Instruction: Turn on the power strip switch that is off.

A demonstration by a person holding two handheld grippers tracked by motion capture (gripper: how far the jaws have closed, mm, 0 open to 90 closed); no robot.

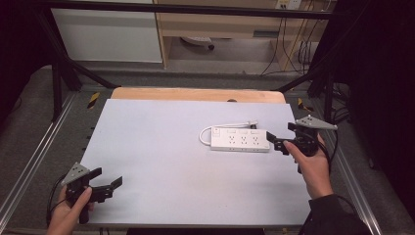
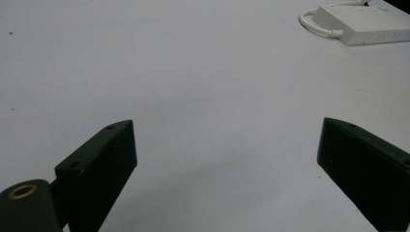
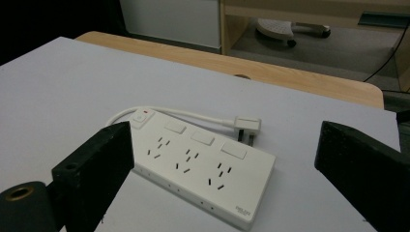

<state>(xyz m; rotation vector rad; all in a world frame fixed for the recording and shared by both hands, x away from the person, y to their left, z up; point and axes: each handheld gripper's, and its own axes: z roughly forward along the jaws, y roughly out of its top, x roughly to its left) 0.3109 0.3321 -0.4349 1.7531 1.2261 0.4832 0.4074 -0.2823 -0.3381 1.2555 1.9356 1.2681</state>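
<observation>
White power strip (image 1: 240, 140) lies flat on the tabletop (image 1: 161, 152), right of centre and toward the right edge, sockets up, long side running left-right. Its cord (image 3: 193, 115) loops off the left end, runs along the far side and ends in a plug (image 3: 246, 126) lying behind the strip.

Right gripper (image 1: 273, 140) is at the strip's right end, jaws wide, nothing held, tips just beside the end and apparently not touching yet. In the right gripper view the strip sits between the two jaws, angled, one corner nearest the camera. Left gripper (image 1: 106, 182) is near the front-left corner, well apart from the strip, jaws wide, empty, over bare tabletop; the strip shows far off at top right of its view.

Step in hand looks like the right gripper's approach to grasp the strip. To do it well: go in low and level, square the jaws across the short width of the body, and close on the side walls, not the end corner. Stay clear of cord and plug so nothing drags. Smooth plastic could slip if only the corner is pinched.
</observation>
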